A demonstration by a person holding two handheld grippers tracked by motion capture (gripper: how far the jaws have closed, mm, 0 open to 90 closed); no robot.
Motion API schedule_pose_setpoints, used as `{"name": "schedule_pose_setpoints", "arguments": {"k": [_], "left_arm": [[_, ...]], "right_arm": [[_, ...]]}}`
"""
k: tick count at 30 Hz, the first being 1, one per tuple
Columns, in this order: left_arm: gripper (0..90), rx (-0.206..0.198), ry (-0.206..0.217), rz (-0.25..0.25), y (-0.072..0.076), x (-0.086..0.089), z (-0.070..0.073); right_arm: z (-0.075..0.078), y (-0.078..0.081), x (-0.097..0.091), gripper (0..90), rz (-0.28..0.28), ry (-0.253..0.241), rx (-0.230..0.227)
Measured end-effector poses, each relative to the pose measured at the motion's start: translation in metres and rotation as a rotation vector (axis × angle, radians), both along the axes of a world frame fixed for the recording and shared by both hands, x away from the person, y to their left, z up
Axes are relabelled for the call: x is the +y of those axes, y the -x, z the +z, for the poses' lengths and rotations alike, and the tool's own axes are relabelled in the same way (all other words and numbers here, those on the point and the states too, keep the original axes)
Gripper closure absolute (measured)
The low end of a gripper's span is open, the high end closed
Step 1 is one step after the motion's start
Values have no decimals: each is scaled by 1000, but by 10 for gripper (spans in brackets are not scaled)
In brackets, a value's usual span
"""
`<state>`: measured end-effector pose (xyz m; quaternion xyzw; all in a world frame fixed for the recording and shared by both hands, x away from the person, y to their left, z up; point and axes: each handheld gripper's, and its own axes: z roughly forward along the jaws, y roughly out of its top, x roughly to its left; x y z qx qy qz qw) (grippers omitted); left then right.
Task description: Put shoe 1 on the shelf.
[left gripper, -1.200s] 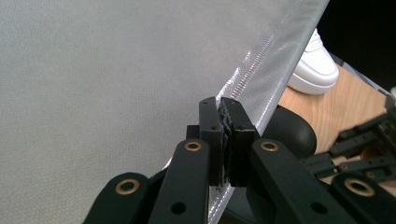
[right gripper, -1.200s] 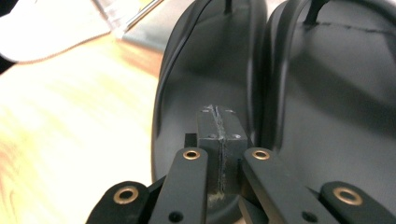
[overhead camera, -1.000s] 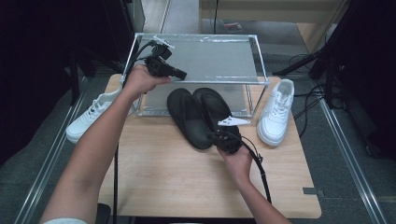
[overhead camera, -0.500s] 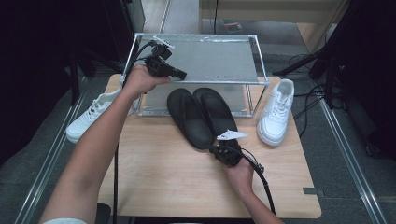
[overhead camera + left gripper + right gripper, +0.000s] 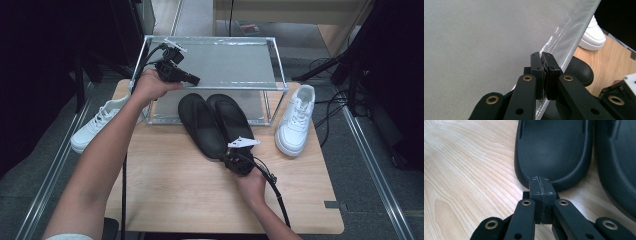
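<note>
High view is showing, lowest in the frame, the right hand (image 5: 252, 186) bringing the right tool (image 5: 236, 156) up to the heel of the left-hand slipper of the black slippers (image 5: 215, 122), which are lying side by side in the middle of the wooden counter (image 5: 170, 190) with their toes reaching under the metal rack (image 5: 215, 62). Right gripper view is showing this tool's jaws pressed together with nothing between them, the tips sitting at the heel rim of the near slipper (image 5: 552, 152), with its partner (image 5: 616, 165) running along the right edge of the frame. Higher up, at the upper left of the high view, the left tool (image 5: 172, 70) is hovering over the rack's top shelf, and left gripper view is showing its jaws also pressed together and empty, poised above the grey mesh (image 5: 486, 45). One white sneaker (image 5: 296, 120) is standing at the right of the counter beside the rack, and another white sneaker (image 5: 97, 127) is lying off its left edge. As a judgement, jaws this tight are going to butt against the heel rather than take it, pushing the slipper further under the rack or skewing it against its partner; spreading them too late could also be pinching only the thin rim, letting the slipper droop and catch on the shelf edge.
</note>
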<state>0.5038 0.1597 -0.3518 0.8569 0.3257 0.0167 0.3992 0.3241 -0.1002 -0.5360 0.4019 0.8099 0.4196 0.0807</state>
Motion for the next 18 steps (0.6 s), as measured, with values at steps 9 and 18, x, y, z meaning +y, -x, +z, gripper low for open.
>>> {"name": "schedule_pose_setpoints", "arguments": {"k": [9,18], "left_arm": [[889,0,-1,3,0,0,0],[889,-2,-4,6,0,0,0]], "right_arm": [[0,-5,11,900,-4,-12,7],[3,-13,27,900,-1,-39,14]]}}
